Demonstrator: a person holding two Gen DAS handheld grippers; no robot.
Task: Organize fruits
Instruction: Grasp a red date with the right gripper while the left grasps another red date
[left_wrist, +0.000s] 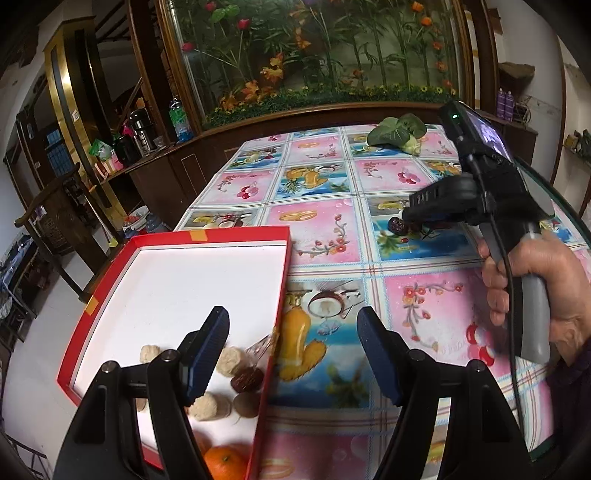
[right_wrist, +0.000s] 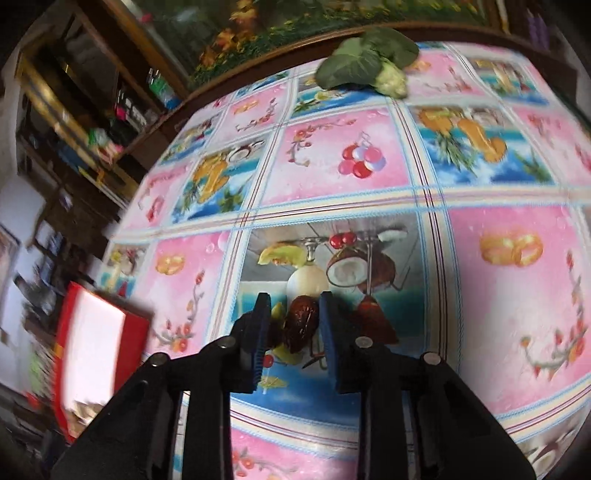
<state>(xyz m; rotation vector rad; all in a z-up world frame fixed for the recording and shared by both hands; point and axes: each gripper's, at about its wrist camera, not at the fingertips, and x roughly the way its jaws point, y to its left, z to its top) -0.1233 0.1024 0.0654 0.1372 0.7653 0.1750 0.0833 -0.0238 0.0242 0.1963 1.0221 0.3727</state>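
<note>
A dark red date (right_wrist: 301, 323) lies on the fruit-print tablecloth (right_wrist: 498, 295), and my right gripper (right_wrist: 293, 314) is shut on it, one pad on each side. The left wrist view shows that gripper (left_wrist: 404, 219) at the date (left_wrist: 397, 224) from the side, with a hand on its handle. My left gripper (left_wrist: 291, 321) is open and holds nothing, hovering over the right rim of a red box (left_wrist: 279, 295) with a white floor. In the box's near corner lie several pale fuzzy balls (left_wrist: 231, 360), another date (left_wrist: 247, 378), a brown round fruit (left_wrist: 245, 402) and an orange (left_wrist: 225, 461).
A leafy green vegetable (left_wrist: 399, 133) (right_wrist: 365, 62) lies at the table's far edge. The red box (right_wrist: 96, 343) overhangs the table's left side. Beyond the table stand a dark wooden cabinet (left_wrist: 177, 166) with bottles and a planted glass case (left_wrist: 314, 55). A wooden chair (left_wrist: 55, 221) stands left.
</note>
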